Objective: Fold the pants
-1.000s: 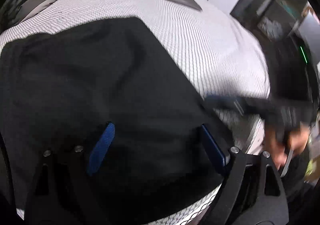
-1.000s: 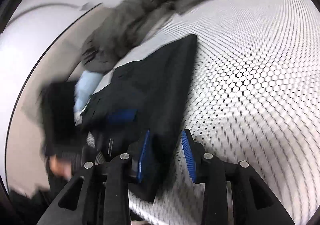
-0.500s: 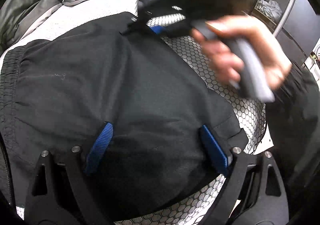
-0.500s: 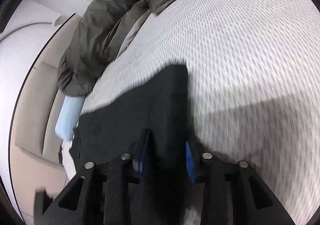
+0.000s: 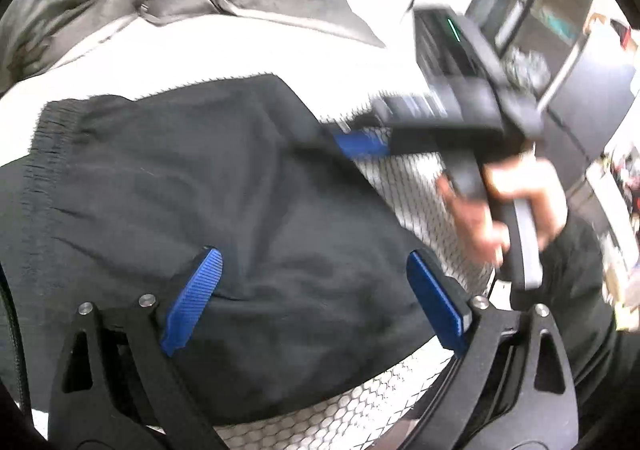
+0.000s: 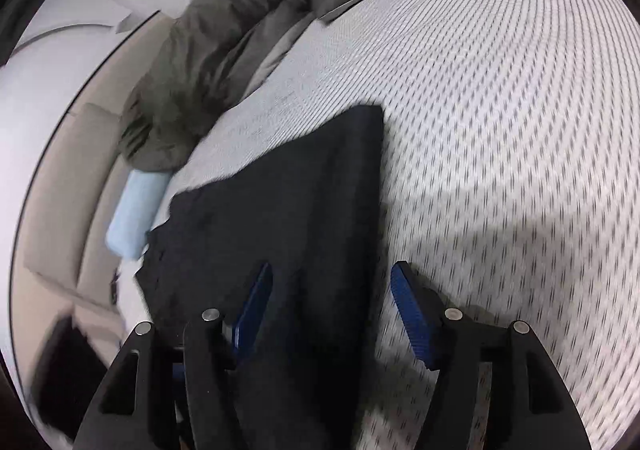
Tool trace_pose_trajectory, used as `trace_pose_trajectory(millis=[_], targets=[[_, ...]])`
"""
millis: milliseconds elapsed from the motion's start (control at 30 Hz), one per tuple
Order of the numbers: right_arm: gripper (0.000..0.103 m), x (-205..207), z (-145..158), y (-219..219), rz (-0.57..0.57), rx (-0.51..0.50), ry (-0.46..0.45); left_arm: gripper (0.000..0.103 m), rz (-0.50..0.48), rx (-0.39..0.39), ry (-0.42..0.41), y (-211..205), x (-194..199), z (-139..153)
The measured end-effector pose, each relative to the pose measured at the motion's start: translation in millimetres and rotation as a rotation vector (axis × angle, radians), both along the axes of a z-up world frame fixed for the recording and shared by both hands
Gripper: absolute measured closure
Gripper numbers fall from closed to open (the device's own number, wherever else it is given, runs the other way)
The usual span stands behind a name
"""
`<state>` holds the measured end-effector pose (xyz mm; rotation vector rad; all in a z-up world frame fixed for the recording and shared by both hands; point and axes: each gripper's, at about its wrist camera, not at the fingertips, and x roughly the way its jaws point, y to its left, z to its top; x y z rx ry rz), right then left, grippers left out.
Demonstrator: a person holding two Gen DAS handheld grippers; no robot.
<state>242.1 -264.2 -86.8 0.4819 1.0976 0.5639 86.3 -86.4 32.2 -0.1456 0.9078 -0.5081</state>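
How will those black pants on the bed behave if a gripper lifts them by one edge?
The black pants will probably drape and sag, since they lie creased and folded flat on the mattress. They look thin, so likely light. The folded layers may slide apart if only one is pinched.

Both grippers point steeply downward: the left gripper (image 5: pixel 316 290) spreads its jaws wide, while the right gripper (image 6: pixel 332 310) (gripped by a bare hand (image 5: pixel 504 210)) is opening.
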Motion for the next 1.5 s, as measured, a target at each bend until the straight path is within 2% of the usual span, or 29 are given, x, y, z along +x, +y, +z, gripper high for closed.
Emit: trace_pose_trajectory(millis=[133,200,300,367,433,500,567,667,700,767,867,967,1067,1133,1167,1200,1233,1267,1367,1500], targets=[[0.04,-28.1,-7.8,-6.4,0.051,0.074,0.039,0.01,0.109,0.012,-0.072,48.6,-4.1,17.3],[0.04,-47.0,-8.8,-10.7,0.075,0.098,0.032,0.01,0.214,0.016,-0.09,83.6,-8.2,20.1],[0.044,-49.4,-9.1,-2.6,0.118,0.076,0.002,0.01,0.399,-0.03,-0.078,141.6,-12.3,16.6],[0.079,-47.8,-11.4,5.1,0.12,0.044,-0.002,0.01,0.497,-0.044,-0.076,177.5,-11.7,11.2],[0.091,-45.1,-12.2,13.9,0.141,0.037,-0.01,0.01,0.617,-0.068,-0.071,215.8,-21.1,7.1],[0.095,-44.7,-0.7,13.8,0.144,0.032,-0.057,0.01,0.71,-0.113,-0.067,247.7,-36.3,2.3],[0.095,-44.6,15.7,10.3,0.136,0.016,-0.115,0.01,0.802,-0.15,-0.062,280.3,-50.5,-4.0],[0.092,-37.0,18.1,2.5,0.085,-0.049,-0.124,0.01,0.911,-0.184,-0.025,317.4,-65.7,-18.4],[0.089,-33.9,12.2,4.2,0.07,-0.093,-0.092,0.01,0.942,-0.203,-0.004,328.8,-71.5,-23.7],[0.071,-28.7,7.9,7.4,0.035,-0.114,-0.041,0.01,0.985,-0.246,0.027,348.6,-86.2,-34.7],[0.065,-33.0,16.2,5.8,-0.018,-0.11,-0.066,0.01,0.991,-0.317,0.07,367.3,-86.1,-49.4],[0.055,-40.6,30.5,4.0,-0.032,-0.092,-0.121,0.01,0.991,-0.332,0.099,369.5,-80.5,-58.4],[0.053,-47.4,37.3,1.4,-0.03,-0.072,-0.163,0.012,1.008,-0.333,0.108,371.9,-74.4,-63.8],[0.053,-49.7,37.1,-8.2,-0.026,-0.076,-0.165,0.027,1.033,-0.322,0.091,372.8,-62.9,-65.5],[0.053,-49.8,36.5,-7.0,-0.024,-0.076,-0.16,0.044,1.045,-0.306,0.089,375.0,-56.3,-66.5],[0.053,-48.6,35.3,-5.8,-0.023,-0.074,-0.156,0.07,1.058,-0.288,0.089,376.5,-50.7,-67.5],[0.053,-47.7,33.9,-4.9,-0.023,-0.072,-0.151,0.085,1.074,-0.262,0.09,376.6,-47.4,-66.5],[0.053,-48.2,34.9,-6.5,-0.019,-0.072,-0.149,0.092,1.076,-0.245,0.085,375.7,-43.6,-64.3],[0.053,-47.6,32.8,-4.2,-0.013,-0.072,-0.149,0.097,1.043,-0.19,-0.022,354.6,-41.8,-33.7],[0.053,-46.6,29.8,-10.6,-0.013,-0.053,-0.139,0.097,0.897,-0.108,-0.19,293.1,-29.7,30.9]])
